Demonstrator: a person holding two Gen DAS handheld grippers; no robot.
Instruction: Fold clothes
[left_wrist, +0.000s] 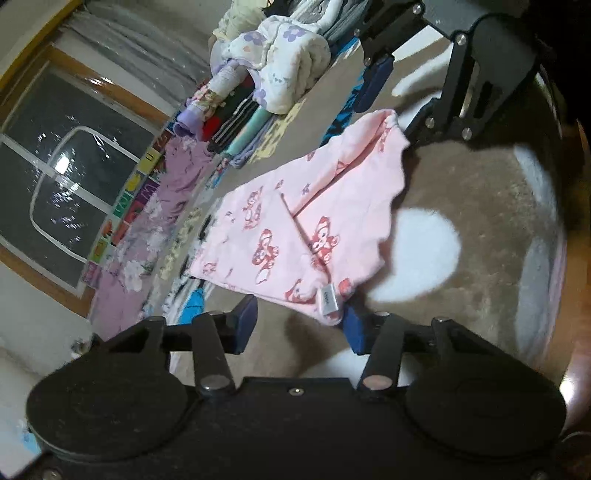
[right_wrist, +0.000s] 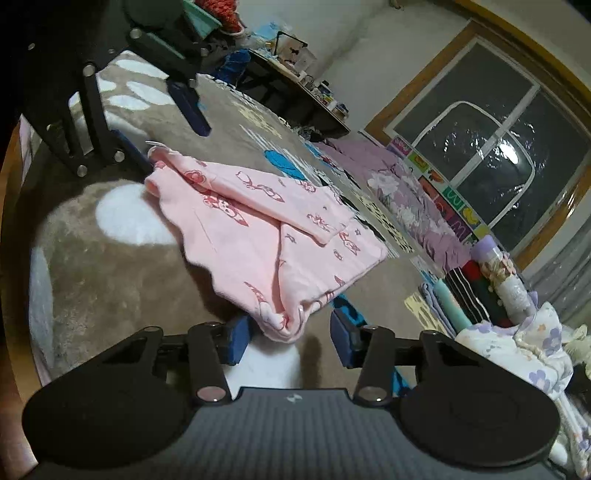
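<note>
The pink garment's (left_wrist: 295, 229) near corner dips between the left gripper's (left_wrist: 301, 321) pads — whether they press it cannot be told. Its far corner vanishes behind the right gripper's (left_wrist: 384, 107) linkage. The white label's (left_wrist: 328, 301) print is too small to read. Beyond the tongs, the stack of folded clothes (right_wrist: 476, 291) blurs — single pieces indistinct.

pink garment (left_wrist: 314, 206): one, lay between the fingers
grippers: two
folded clothes stack (left_wrist: 236, 122): one, beyond the fingers
</note>
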